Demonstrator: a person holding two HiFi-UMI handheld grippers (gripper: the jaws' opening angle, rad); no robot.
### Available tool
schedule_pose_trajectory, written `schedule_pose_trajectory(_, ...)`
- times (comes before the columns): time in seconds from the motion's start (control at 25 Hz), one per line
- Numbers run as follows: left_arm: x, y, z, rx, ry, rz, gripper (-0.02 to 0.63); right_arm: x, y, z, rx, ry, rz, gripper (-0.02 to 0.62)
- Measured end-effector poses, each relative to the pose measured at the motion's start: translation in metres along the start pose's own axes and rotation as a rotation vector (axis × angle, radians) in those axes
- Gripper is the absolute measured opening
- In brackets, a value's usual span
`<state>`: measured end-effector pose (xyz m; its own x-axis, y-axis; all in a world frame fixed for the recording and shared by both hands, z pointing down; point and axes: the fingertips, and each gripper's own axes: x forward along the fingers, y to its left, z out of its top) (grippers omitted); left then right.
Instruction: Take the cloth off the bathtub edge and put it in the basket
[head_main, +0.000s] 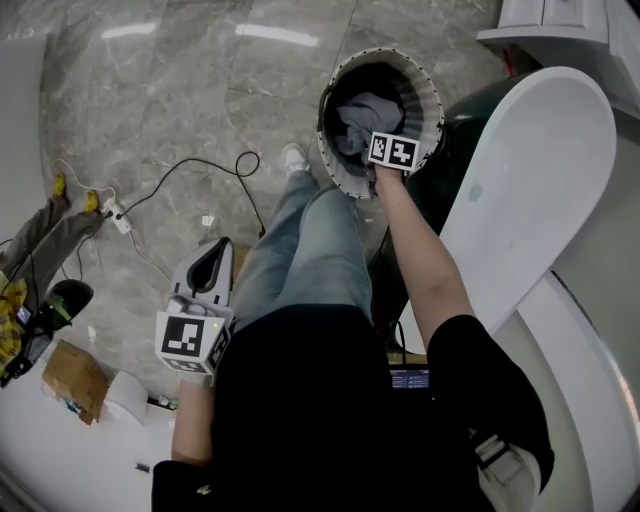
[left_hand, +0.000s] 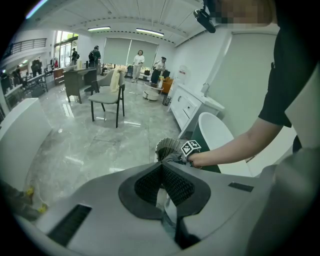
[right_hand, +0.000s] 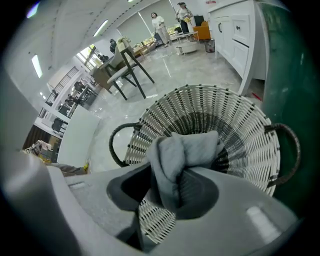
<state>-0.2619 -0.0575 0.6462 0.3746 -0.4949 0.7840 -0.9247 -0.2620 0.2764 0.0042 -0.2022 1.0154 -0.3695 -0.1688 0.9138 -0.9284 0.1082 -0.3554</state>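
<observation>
The grey cloth (head_main: 360, 120) hangs bunched over the mouth of the round wicker basket (head_main: 327, 135), which stands on the floor beside the white bathtub (head_main: 530, 200). My right gripper (head_main: 378, 140) reaches down into the basket's opening, shut on the cloth (right_hand: 182, 155). In the right gripper view the cloth fills the space between the jaws, with the basket's woven wall (right_hand: 200, 95) just behind it. My left gripper (head_main: 220, 250) hangs low at the left beside the person's leg, shut and holding nothing (left_hand: 161, 167). The left gripper view shows the basket (left_hand: 167, 147) and the bathtub (left_hand: 215, 132) farther off.
A power strip with cables (head_main: 115, 215) lies on the marble floor at the left. Near it are a cardboard box (head_main: 72, 378) and a paper roll (head_main: 125, 395). The person's jeans leg (head_main: 300, 250) stands between the grippers. A chair (left_hand: 107, 97) and a white vanity cabinet (left_hand: 190, 105) stand farther away.
</observation>
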Motion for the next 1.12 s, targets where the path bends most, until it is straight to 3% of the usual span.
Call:
schedule_pose_trajectory(0.2, 0.006, 0.008, -0.022, -0.043, 0.028, 0.008, 0.014, 0.027, -0.005, -0.012, -0.015, 0.056, -0.026, 0.15)
schedule_pose_trajectory(0.32, 0.009, 0.009, -0.031, -0.061, 0.042, 0.012, 0.014, 0.039, -0.008, -0.017, -0.012, 0.093, -0.03, 0.193)
schedule_pose_trajectory(0.56, 0.017, 0.002, -0.04, -0.071, 0.043, 0.02, 0.014, 0.048, -0.016, -0.013, -0.044, 0.096, -0.044, 0.199)
schedule_pose_trajectory(1.12, 0.009, -0.019, -0.007, -0.053, -0.019, 0.016, 0.014, -0.006, 0.004, 0.005, -0.095, 0.057, -0.012, 0.19)
